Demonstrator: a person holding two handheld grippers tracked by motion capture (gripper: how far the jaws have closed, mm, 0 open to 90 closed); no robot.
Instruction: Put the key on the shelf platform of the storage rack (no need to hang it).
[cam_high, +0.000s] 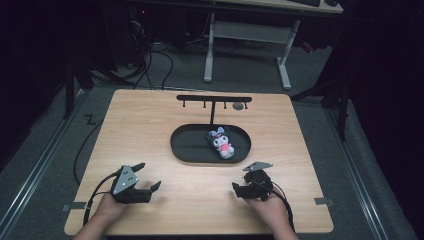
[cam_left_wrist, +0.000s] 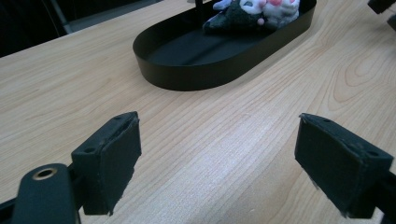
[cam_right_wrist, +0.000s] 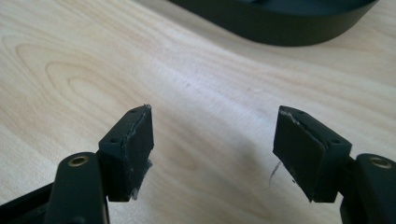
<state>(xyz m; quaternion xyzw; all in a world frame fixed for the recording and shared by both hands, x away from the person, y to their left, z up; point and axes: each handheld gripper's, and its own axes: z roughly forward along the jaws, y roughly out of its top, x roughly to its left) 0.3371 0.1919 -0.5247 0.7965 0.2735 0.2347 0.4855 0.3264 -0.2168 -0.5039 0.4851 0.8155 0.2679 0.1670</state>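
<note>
Two empty grippers rest at the near edge, with the plush toy lying in the tray beyond them.

Nearest, the left gripper (cam_high: 148, 178) sits on the surface (cam_high: 150, 125) at the near left, its jaws spread wide with nothing between them; at the near right, the right gripper (cam_high: 239, 189) has its jaws parted about halfway, also empty. Farther in, the black oval tray (cam_high: 187, 145) runs with its long axis left to right, and the plush toy (cam_high: 221, 142) lies in its right part, angled from far left to near right. The toy sits ahead and slightly left of the right gripper, which looks the nearer one for a reach. Behind the tray stands a black T-shaped hook rack (cam_high: 213, 99).
</note>
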